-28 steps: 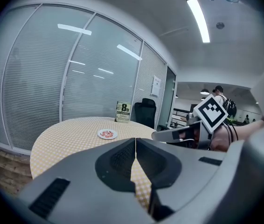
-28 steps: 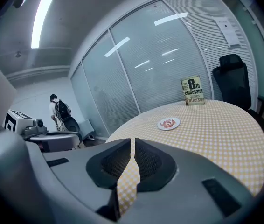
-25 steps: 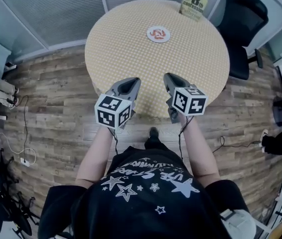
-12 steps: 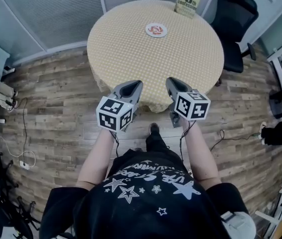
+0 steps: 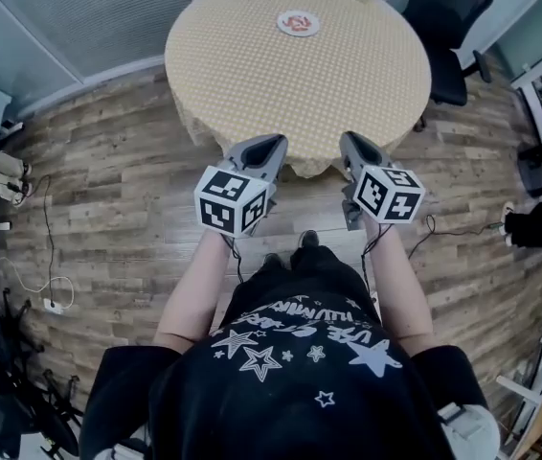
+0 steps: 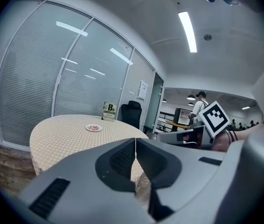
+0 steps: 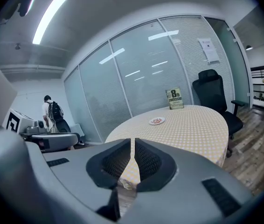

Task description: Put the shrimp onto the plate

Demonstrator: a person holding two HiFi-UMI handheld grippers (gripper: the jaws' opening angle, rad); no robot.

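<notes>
left gripper [image 5: 273, 144] and right gripper [image 5: 351, 140] clenched empty, shrimp [image 5: 299, 22] on plate [image 5: 282, 24], card [image 7: 174, 98] marked "8" nearby

yellow-and-white checked tablecloth [image 5: 295, 84] at the upper centre; white plate [image 5: 282, 25] with orange-red shrimp [image 5: 299, 22]; black chair [image 5: 448, 17] upper right; brown plank floor [image 5: 108, 180].

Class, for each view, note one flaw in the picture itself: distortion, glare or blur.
Head view: the wide-angle lens curves the floor planks and leaves the plate tiny. Left gripper view: black vignette at the corners; the ceiling light glares white. Right gripper view: light streaks reflect on the glass wall; its straight frames bow.
</notes>
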